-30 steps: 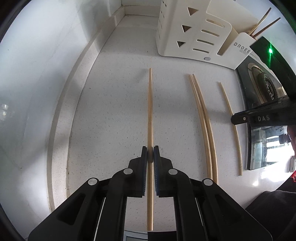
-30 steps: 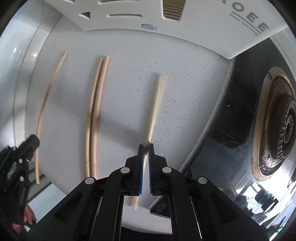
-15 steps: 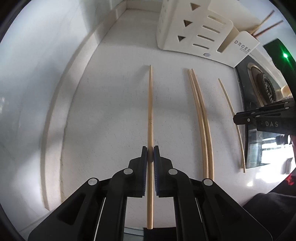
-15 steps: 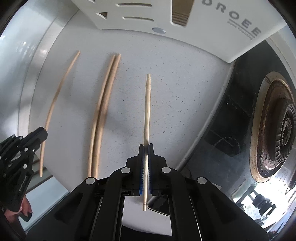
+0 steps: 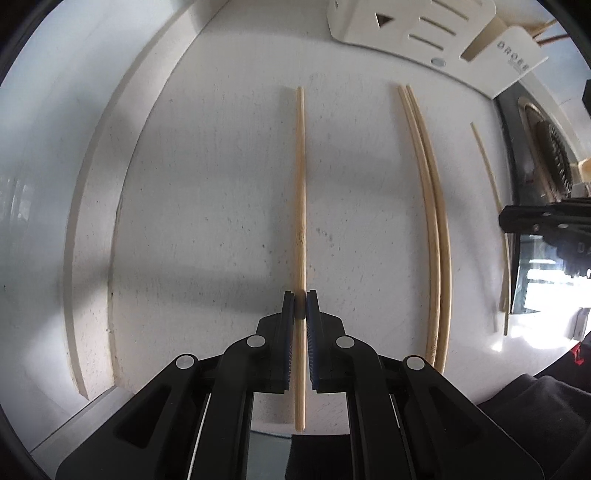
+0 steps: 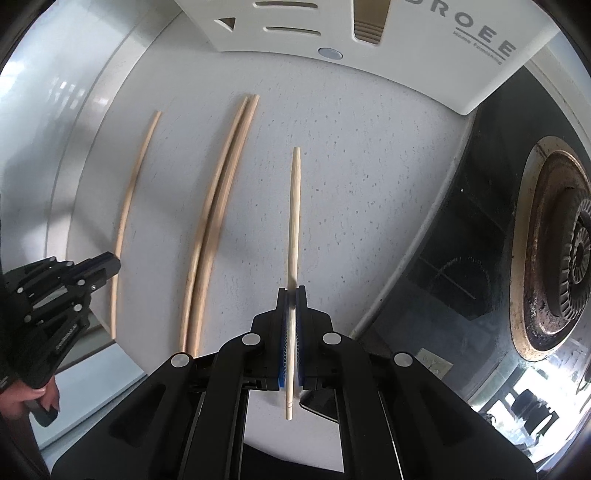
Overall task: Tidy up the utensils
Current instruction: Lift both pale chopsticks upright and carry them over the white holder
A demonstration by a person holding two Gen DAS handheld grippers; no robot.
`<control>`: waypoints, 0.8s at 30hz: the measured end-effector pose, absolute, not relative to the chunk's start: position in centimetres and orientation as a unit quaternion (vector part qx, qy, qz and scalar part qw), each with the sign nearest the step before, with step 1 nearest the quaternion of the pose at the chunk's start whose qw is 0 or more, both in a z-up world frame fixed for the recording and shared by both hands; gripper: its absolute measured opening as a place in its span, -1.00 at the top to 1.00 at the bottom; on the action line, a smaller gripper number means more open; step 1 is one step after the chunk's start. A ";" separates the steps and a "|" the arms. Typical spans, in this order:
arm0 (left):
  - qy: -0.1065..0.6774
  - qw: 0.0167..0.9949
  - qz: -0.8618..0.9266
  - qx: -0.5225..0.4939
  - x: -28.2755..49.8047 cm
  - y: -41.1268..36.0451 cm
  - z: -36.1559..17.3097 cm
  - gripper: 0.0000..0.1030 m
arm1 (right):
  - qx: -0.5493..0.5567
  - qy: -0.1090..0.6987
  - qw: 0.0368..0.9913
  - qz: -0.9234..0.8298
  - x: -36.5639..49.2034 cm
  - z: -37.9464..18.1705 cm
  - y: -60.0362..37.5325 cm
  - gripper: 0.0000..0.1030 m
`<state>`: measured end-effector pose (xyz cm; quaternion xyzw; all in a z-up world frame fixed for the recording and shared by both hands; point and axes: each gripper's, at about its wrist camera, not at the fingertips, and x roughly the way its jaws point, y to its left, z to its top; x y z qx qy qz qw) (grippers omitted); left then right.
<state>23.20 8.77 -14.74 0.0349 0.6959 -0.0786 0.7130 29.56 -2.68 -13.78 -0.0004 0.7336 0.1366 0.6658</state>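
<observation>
Pinching tight, the left gripper [image 5: 300, 303] has its jaws closed on a single chopstick [image 5: 301, 184], clamped toward the near end so the long stretch runs straight ahead over the white speckled counter [image 5: 221, 184]. Over on the other side, the right gripper [image 6: 291, 295] is clamped just as firmly on a second chopstick [image 6: 294, 214], a short tail poking out behind the pads. Between the two held sticks, a pair of chopsticks [image 6: 218, 214] lies flat on the counter, the two touching along their length. Beyond them sits the white utensil holder [image 6: 388, 33], slots and triangles cut in its face, lettering on its side panel. Right of the right gripper the counter meets a black glass hob with a gas burner [image 6: 561, 251]. At the lower left of the right wrist view, a hand [image 6: 22, 398] grips the left tool's handle.
</observation>
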 end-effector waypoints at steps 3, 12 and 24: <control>0.701 0.708 -0.074 0.045 23.1 8.4 -14.7 0.88 | 0.003 0.733 0.666 0.139 29.4 -13.9 -3.2 0.91; 0.716 0.694 -0.065 0.036 22.8 8.6 -14.6 0.89 | 0.020 0.727 0.668 0.156 29.1 -14.3 -3.7 0.91; 0.668 0.743 -0.025 -0.004 22.1 9.1 -9.4 0.89 | -0.001 0.672 0.711 0.206 27.7 -12.0 -3.8 0.91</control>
